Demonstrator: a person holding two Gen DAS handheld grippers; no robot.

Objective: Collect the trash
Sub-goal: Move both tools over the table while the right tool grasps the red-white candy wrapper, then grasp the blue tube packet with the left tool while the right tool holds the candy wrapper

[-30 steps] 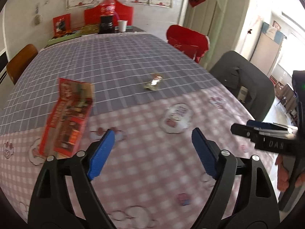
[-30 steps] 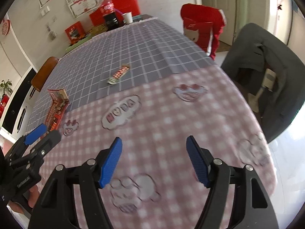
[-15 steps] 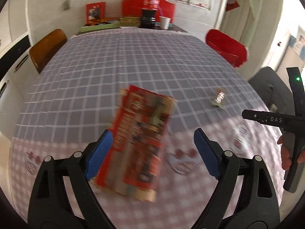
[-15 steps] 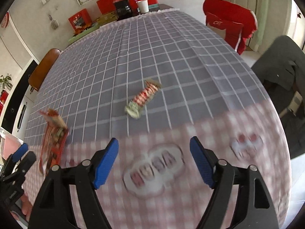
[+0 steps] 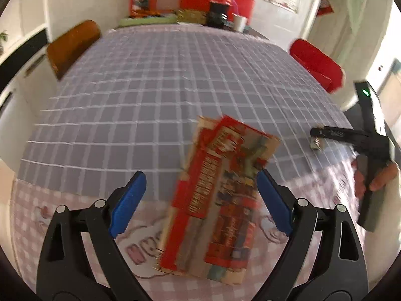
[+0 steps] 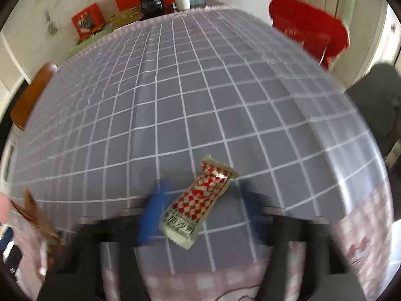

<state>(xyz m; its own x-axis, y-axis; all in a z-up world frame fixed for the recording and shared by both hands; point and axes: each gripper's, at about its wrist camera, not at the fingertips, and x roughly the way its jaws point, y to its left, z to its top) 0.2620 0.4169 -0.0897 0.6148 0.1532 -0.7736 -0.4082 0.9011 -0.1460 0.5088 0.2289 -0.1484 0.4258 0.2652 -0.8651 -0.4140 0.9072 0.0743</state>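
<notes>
Both tools have moved in from the pink-checked near edge of the surface (image 6: 225, 80) toward the trash: 1 second ago both pieces lay well ahead, now each sits in its tool's reach. That puts the task at the first pickup, 2 pieces, 1 per hand, nothing collected yet.

Right tool (image 6: 200, 215): jaws closing now, blurred by motion, the small red-and-white checked sauce packet (image 6: 198, 203) between them. Left blue finger (image 6: 150, 213) is just beside the packet's left edge; whether the pads already press on it cannot be told. Packet lies flat on the grey grid part of the surface, close to the seam with the pink part, long axis running diagonally away from the tool.

Left tool (image 5: 200, 200): jaws wide and opening a little more, holding nothing. The big red snack wrapper (image 5: 215, 200) lies flat between the fingers, off-centre toward the right finger (image 5: 273, 205), straddling the grey-pink seam near the near edge. Likely next: close on it.
</notes>
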